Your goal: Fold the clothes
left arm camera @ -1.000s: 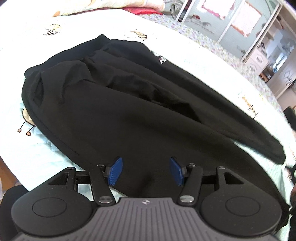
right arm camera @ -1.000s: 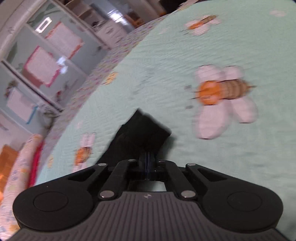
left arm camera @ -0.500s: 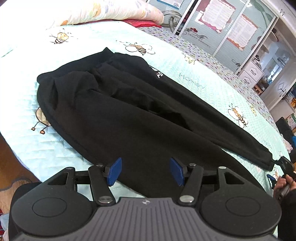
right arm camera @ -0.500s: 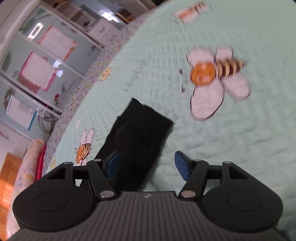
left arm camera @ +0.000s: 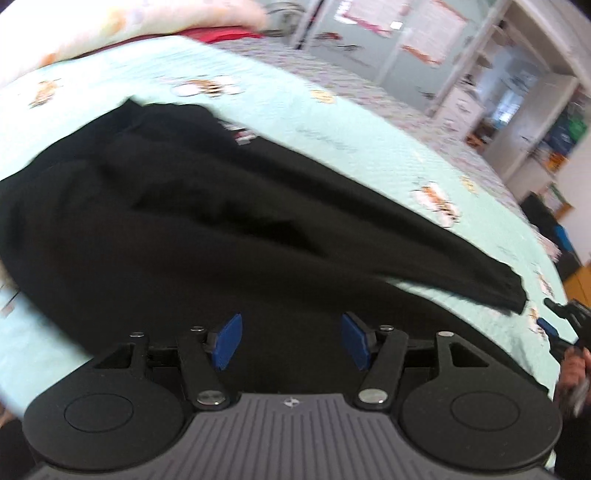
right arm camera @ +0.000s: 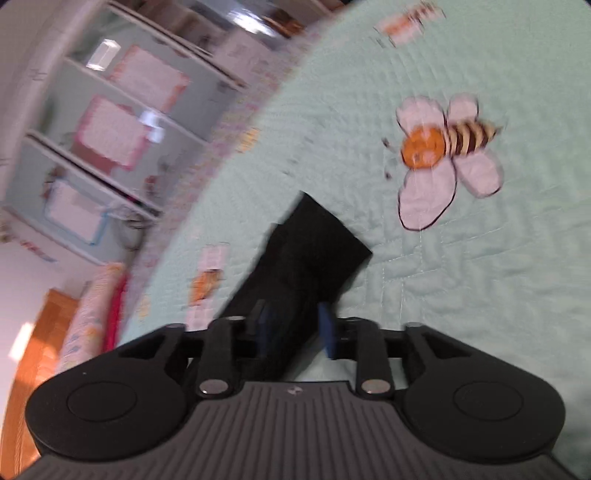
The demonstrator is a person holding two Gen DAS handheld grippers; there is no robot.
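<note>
The left tongs (left arm camera: pixel 291 341) stand with their blue pads (left arm camera: pixel 228 340) apart and nothing between them, over the near part of the black trousers (left arm camera: pixel 184 229); their jaws have just been opening a little further. The right tongs (right arm camera: pixel 297 332) have just been closing, and the cuff (right arm camera: pixel 314 254) of one trouser leg lies between their blue pads, but the blur hides whether the pads press on the cloth. The left wrist view alone shows the whole garment, spread flat across the bed (left arm camera: pixel 369 125), waist toward the pillow end and legs running toward the right edge, with a small white logo (left arm camera: pixel 242 134) near the hip; at its right border the right tongs and the person's hand (left arm camera: pixel 572 373) appear just beyond the leg's end. The right wrist view alone shows the cuff up close, and a large embroidered bee (right arm camera: pixel 447 147) well apart from it. The bed carries a pale mint quilted cover scattered with bees. A floral pillow (left arm camera: pixel 147 18) lies at the far edge, and grey cabinet doors with pink-framed sheets (right arm camera: pixel 110 129) stand behind the bed.
</note>
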